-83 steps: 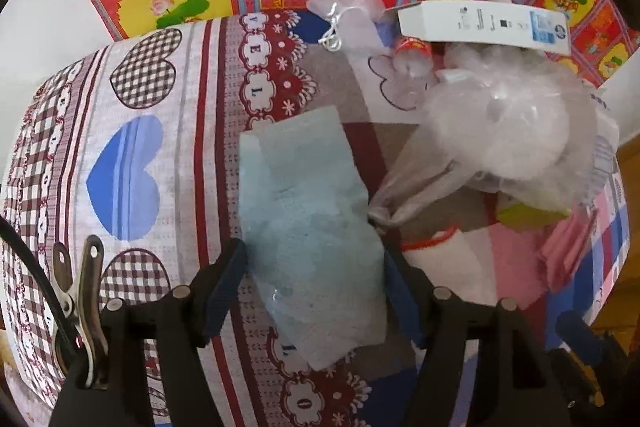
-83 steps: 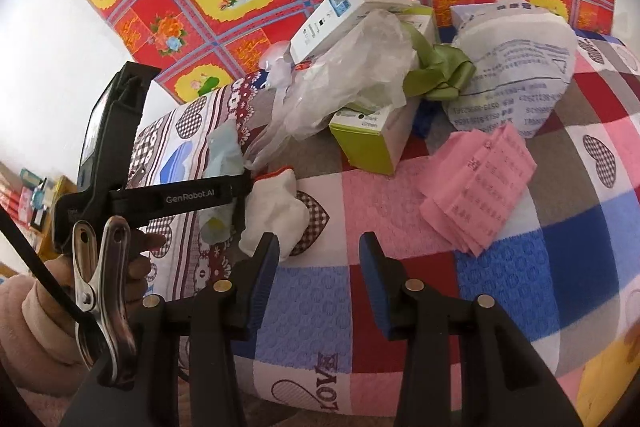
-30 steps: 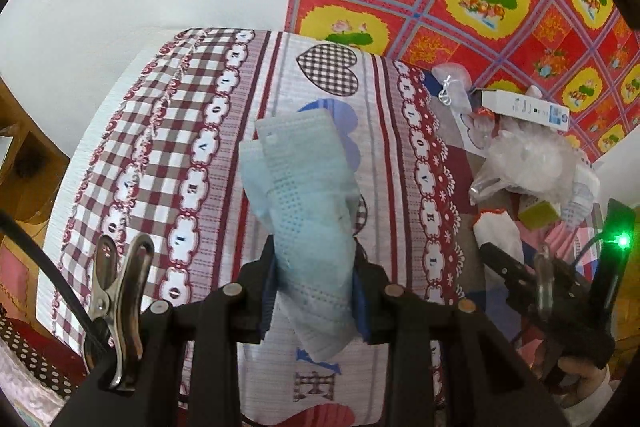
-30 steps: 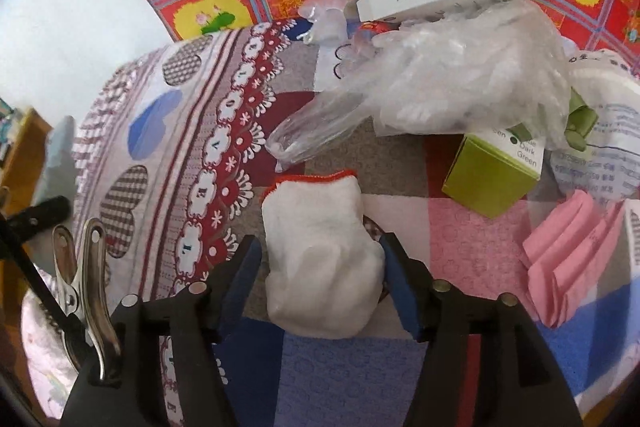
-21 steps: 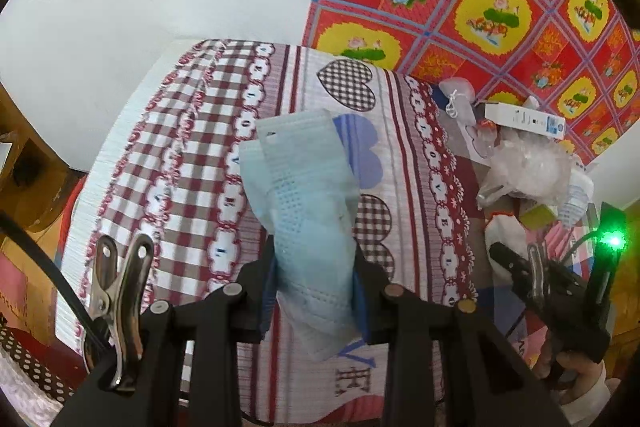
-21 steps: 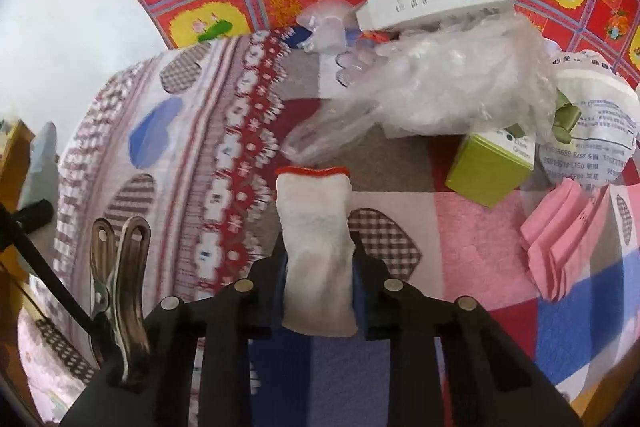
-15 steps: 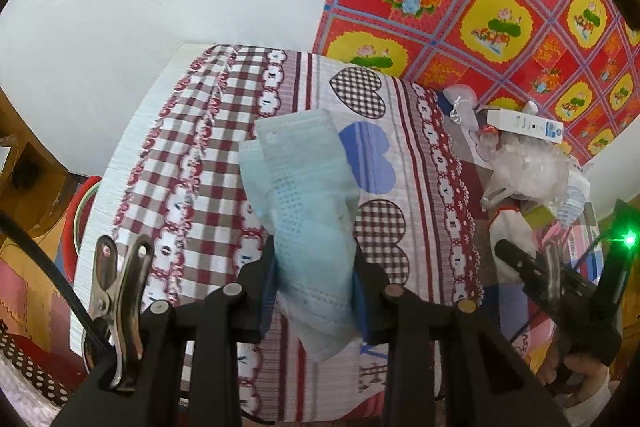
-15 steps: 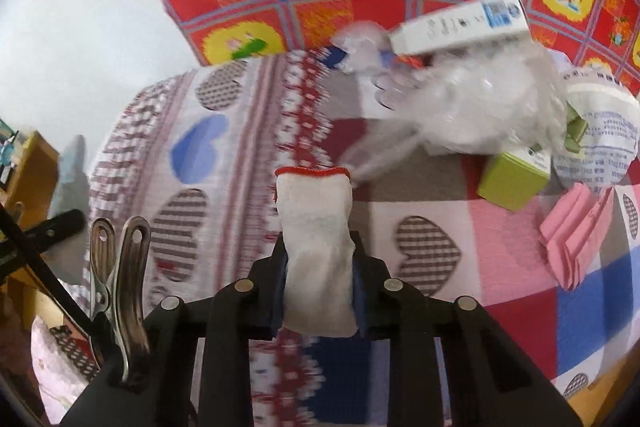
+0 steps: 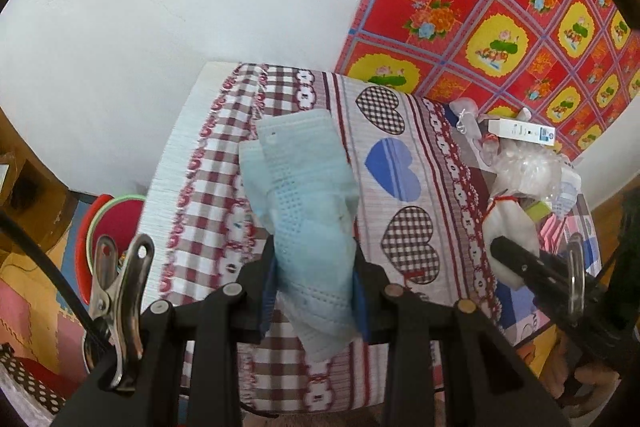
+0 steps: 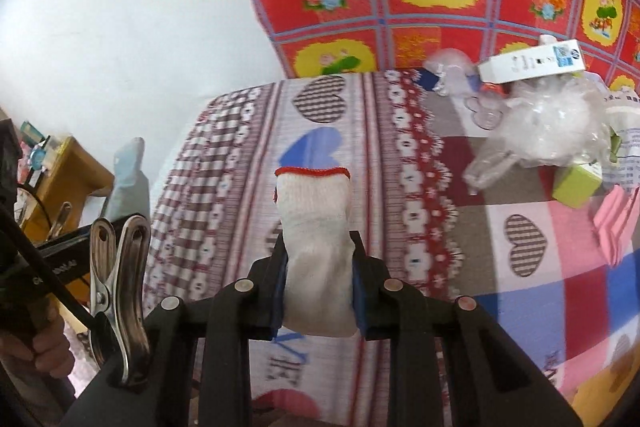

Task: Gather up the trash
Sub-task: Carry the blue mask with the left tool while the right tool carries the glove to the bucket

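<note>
Left wrist view: the left gripper point(image 9: 314, 291) is closed on a light blue face mask point(image 9: 308, 211). The mask is pinched between the two blue pads and stands up over the table with the heart-print cloth point(image 9: 404, 163). Its lower end hangs just past the pads. Below it, the cloth on the near part of the table is bare. The table's left edge is next to a white wall point(image 9: 160, 7), and a red and green basin point(image 9: 108, 227) sits on the floor just past that edge. The far right end of the table is crowded with a white box point(image 9: 520, 129) and a crumpled clear plastic bag point(image 9: 528, 171).

Right wrist view: the right gripper point(image 10: 318, 293) is closed on a white glove with a red cuff point(image 10: 316, 227). The cuff points up and away from the pads. The glove is held up off the table. A green box point(image 10: 576, 183) and pink papers point(image 10: 618, 219) lie near the table's right edge. The middle of the cloth is bare, with room to move.
</note>
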Tool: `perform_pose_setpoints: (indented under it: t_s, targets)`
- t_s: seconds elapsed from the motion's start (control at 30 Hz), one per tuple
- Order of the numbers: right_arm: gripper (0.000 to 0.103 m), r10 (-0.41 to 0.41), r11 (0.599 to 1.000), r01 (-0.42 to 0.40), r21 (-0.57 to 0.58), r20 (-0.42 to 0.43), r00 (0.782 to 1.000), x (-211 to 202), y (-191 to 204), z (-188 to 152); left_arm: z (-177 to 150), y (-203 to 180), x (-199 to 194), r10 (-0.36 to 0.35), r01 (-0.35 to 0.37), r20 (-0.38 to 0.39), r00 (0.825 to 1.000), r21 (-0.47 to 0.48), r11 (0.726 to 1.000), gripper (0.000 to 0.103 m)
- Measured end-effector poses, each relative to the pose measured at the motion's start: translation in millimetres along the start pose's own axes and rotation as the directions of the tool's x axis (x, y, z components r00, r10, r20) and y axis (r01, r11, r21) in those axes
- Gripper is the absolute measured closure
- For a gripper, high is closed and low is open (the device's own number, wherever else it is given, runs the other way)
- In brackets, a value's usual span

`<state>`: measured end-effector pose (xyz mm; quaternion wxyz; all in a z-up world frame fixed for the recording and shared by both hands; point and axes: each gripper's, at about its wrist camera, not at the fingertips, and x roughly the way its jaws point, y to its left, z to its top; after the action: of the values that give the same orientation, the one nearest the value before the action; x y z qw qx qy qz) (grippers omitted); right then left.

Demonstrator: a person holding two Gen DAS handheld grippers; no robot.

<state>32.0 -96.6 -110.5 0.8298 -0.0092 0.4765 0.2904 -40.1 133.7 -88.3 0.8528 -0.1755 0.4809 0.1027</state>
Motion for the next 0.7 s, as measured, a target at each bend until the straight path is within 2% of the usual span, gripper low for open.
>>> perform_pose_setpoints:
  t_s: [0.43, 0.7]
  targets:
    - [0.076, 0.067, 0.997, -0.067, -0.033, 0.014, 0.998, 1, 53, -4, -8, 40, -27, 0.029, -0.029, 0.039, 0.999, 0.008, 1.0, 0.07]
    - [0.076, 0.124, 0.984, -0.124, -0.125, -0.011, 0.992, -2, 80, 3, -17, 60, -46, 0.064, -0.061, 0.058, 0.996, -0.051, 0.997, 0.07]
